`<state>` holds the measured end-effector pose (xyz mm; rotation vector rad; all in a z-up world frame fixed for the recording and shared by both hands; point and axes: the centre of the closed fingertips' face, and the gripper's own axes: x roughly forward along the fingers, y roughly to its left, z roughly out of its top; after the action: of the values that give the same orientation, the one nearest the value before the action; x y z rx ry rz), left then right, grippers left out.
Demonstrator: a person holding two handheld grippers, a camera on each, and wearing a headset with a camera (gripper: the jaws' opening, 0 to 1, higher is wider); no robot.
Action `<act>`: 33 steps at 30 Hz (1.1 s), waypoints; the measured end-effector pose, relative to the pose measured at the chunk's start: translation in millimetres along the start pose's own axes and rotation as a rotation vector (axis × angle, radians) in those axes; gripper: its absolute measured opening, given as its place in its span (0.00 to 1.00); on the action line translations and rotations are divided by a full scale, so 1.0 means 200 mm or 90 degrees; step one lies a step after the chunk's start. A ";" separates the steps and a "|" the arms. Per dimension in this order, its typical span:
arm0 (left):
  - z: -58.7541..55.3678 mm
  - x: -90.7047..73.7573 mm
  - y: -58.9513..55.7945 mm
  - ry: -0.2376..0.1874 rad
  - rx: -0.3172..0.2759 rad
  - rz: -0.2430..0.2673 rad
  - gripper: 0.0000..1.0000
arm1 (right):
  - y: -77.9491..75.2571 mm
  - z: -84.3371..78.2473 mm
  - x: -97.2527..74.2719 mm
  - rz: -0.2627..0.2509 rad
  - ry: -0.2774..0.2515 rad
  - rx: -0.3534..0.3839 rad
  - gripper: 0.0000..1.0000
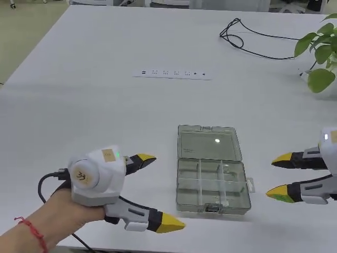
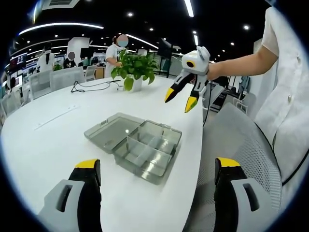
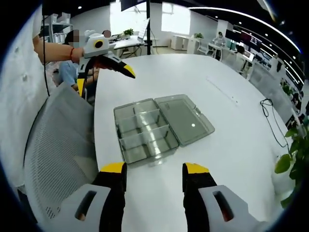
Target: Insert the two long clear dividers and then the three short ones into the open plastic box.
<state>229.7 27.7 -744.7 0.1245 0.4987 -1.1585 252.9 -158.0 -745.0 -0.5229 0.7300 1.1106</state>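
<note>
Left gripper point(image 1: 163, 191), lower left of frame: jaws wide, empty. Right gripper point(image 1: 274, 177), right edge: jaws apart, empty. Between them, low centre on white counter point(image 1: 105, 105): smoky clear plastic box point(image 1: 210, 206), lid point(image 1: 209, 142) laid flat open. Clear dividers point(image 1: 210, 179) already stand inside, count unclear. Likely step: check seating. Press each divider straight down and steady box wall with other jaws.
</note>
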 end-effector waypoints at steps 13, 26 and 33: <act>-0.04 0.00 0.03 0.003 0.006 0.006 1.00 | 0.02 -0.10 -0.03 -0.029 -0.040 0.043 0.74; -0.10 0.00 0.04 0.012 -0.001 0.016 1.00 | 0.03 -0.18 -0.03 -0.039 -0.053 0.077 0.85; -0.10 0.01 0.04 0.012 -0.005 0.016 1.00 | 0.03 -0.19 -0.02 -0.036 -0.054 0.083 0.85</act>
<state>230.7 37.1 -764.5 0.1350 0.5176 -1.1313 236.1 -184.6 -766.7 -0.3820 0.7040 1.0191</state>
